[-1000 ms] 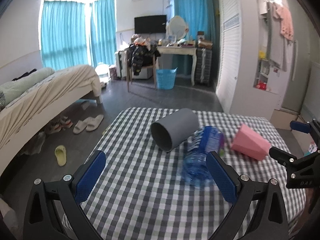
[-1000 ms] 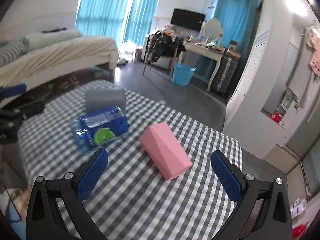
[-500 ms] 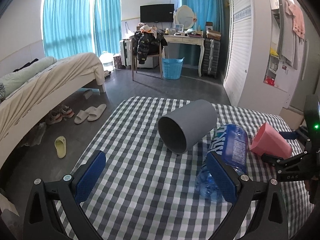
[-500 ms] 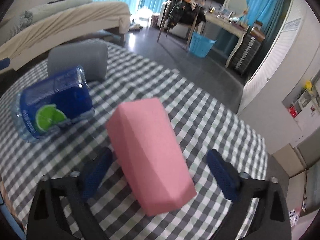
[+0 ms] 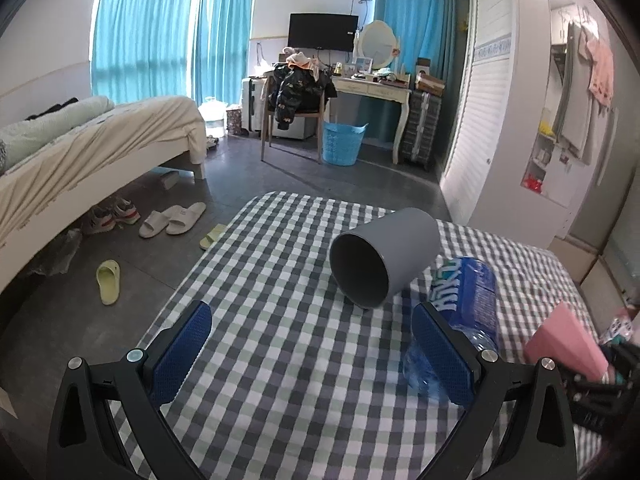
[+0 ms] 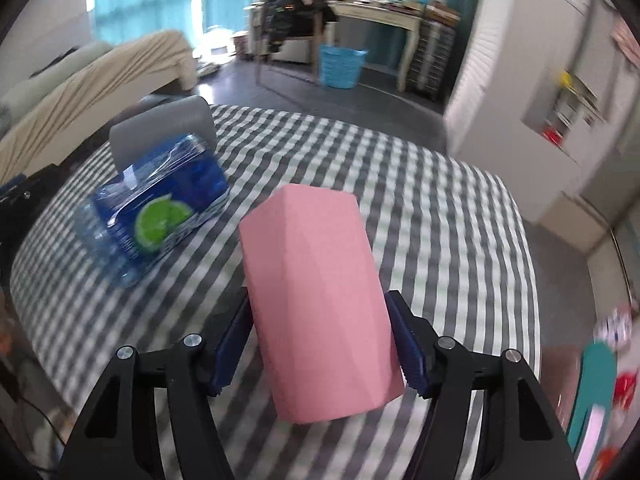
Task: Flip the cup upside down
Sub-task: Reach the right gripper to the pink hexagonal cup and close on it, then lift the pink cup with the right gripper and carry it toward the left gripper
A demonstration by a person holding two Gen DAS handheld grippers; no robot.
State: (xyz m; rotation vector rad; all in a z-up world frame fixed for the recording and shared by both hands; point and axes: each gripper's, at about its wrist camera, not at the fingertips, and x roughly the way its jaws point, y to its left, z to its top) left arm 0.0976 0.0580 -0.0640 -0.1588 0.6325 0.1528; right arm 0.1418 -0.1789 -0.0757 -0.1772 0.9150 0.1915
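Pink cup (image 6: pixel 320 296) on its side, clamped between right jaws.

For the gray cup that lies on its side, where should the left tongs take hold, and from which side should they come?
Grip the gray cup across its round wall, near the middle, one finger on each side. It lies on the checked table with its open mouth toward the left tongs, which are open. Come from the mouth side; the blue bottle crowds its right.
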